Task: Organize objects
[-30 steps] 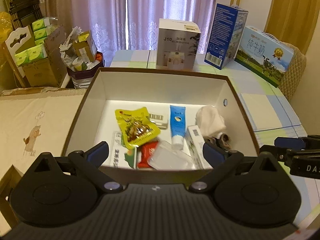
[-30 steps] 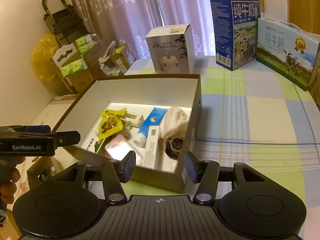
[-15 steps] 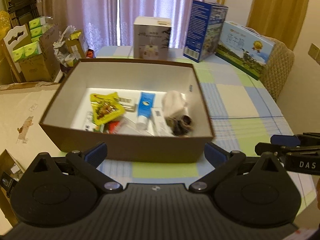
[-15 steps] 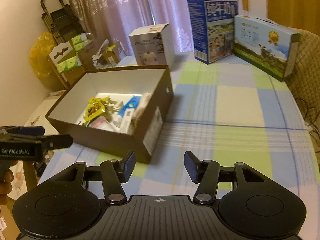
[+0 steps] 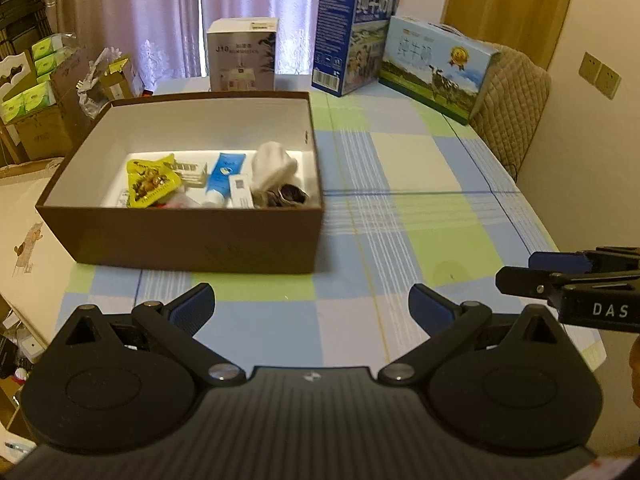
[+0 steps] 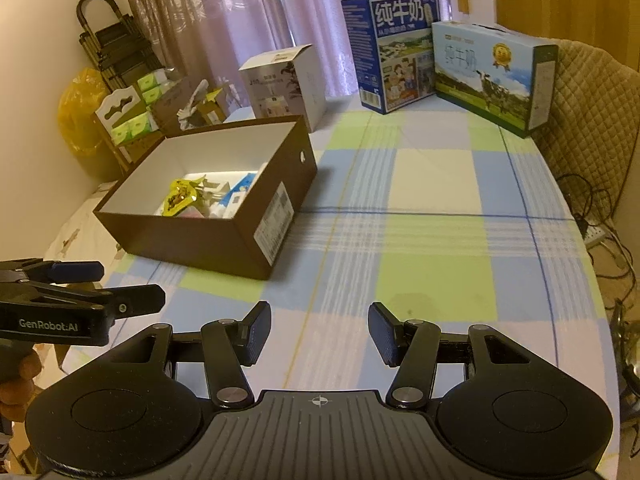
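A brown cardboard box [image 5: 192, 240] with a white inside stands on the checked tablecloth, also in the right wrist view [image 6: 208, 240]. In it lie a yellow snack packet [image 5: 150, 180], a blue tube [image 5: 222, 174], a white cloth bundle [image 5: 274, 166], a small white carton [image 5: 240, 190] and other small items. My left gripper [image 5: 312, 308] is open and empty, held back from the box's near wall. My right gripper [image 6: 320, 334] is open and empty, to the right of the box over the cloth.
A white appliance box [image 5: 242, 56], a tall blue milk carton [image 5: 352, 36] and a long milk gift box [image 5: 434, 66] stand at the table's far end. A padded chair [image 5: 512, 108] is at the right. Cartons and clutter [image 5: 44, 100] sit left of the table.
Both grippers have pulled back from the box toward the near table edge. The box now sits farther away and its contents have not moved.
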`<move>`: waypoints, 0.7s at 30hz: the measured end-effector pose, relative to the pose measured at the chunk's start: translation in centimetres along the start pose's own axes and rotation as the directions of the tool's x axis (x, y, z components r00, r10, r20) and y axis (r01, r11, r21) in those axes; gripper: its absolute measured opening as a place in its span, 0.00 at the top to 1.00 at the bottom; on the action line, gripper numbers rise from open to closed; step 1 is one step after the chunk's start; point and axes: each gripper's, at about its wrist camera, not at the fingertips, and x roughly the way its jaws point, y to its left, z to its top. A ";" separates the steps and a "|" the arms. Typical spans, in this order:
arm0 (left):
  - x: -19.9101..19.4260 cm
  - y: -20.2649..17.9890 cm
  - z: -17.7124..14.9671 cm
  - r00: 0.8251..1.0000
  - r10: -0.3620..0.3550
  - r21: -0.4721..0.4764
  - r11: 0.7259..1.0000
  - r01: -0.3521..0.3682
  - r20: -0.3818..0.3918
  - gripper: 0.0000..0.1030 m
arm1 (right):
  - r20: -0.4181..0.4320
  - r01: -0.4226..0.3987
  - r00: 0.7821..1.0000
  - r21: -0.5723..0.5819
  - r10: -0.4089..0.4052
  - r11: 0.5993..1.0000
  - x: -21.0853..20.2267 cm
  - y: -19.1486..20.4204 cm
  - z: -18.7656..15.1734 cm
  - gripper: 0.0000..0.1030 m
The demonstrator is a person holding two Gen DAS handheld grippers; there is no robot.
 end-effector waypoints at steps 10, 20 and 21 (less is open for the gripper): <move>-1.2 -3.4 -1.9 1.000 -0.006 0.008 1.000 0.006 -0.012 0.01 | -0.002 -0.007 1.000 0.006 0.007 1.000 -2.1 -1.5 -1.8 0.50; -1.4 -5.0 -2.8 1.000 -0.007 0.002 1.000 0.008 -0.027 0.01 | -0.010 -0.015 1.000 0.009 0.015 1.000 -2.5 -2.5 -2.5 0.50; -1.4 -5.1 -2.8 1.000 -0.008 0.002 1.000 0.008 -0.028 0.01 | -0.011 -0.016 1.000 0.008 0.016 1.000 -2.5 -2.6 -2.5 0.50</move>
